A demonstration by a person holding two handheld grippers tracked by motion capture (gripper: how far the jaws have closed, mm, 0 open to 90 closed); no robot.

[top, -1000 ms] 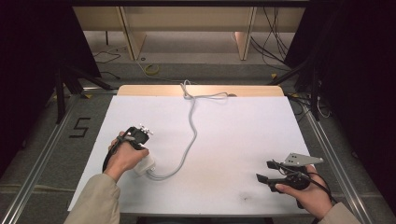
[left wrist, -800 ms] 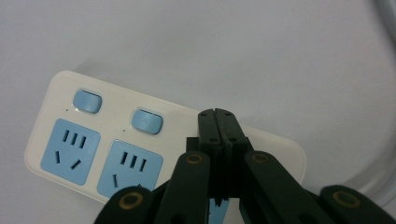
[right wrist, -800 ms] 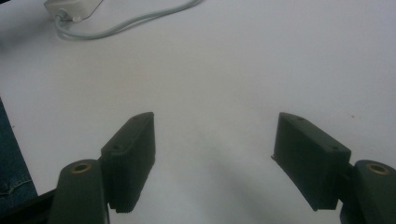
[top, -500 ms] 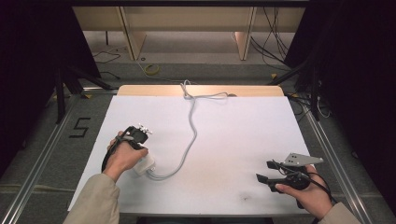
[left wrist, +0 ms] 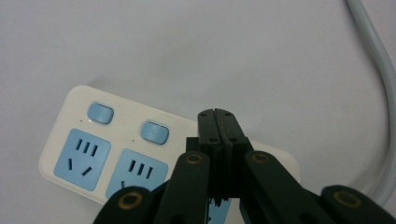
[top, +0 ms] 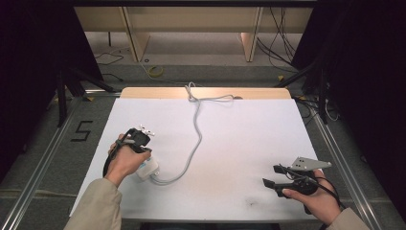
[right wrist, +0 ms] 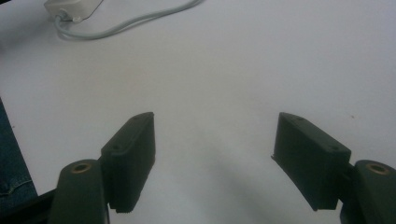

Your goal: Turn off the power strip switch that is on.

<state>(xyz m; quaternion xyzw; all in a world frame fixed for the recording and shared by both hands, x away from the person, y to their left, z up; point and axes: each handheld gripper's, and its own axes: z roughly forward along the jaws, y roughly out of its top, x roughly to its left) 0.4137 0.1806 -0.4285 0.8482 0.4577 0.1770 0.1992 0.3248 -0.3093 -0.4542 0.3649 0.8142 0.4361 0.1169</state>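
Note:
A cream power strip (left wrist: 93, 135) with blue sockets and blue switches lies on the white table (top: 239, 129) near its front left. My left gripper (left wrist: 217, 122) points down over the strip, jaws shut together with nothing between them; whether the tips touch the strip I cannot tell. In the high view the left hand (top: 125, 162) covers most of the power strip (top: 149, 168). A grey cable (top: 196, 139) runs from the strip to the table's far edge. At the front right my right gripper (top: 270, 175) rests low and open, with only bare table between its jaws in the right gripper view (right wrist: 215, 119).
A wooden strip (top: 258, 93) borders the table's far edge. Metal rails (top: 43, 163) run along both sides, with a "5" marked on the floor (top: 82, 130) at the left. Dark stands and loose cables sit beyond the table.

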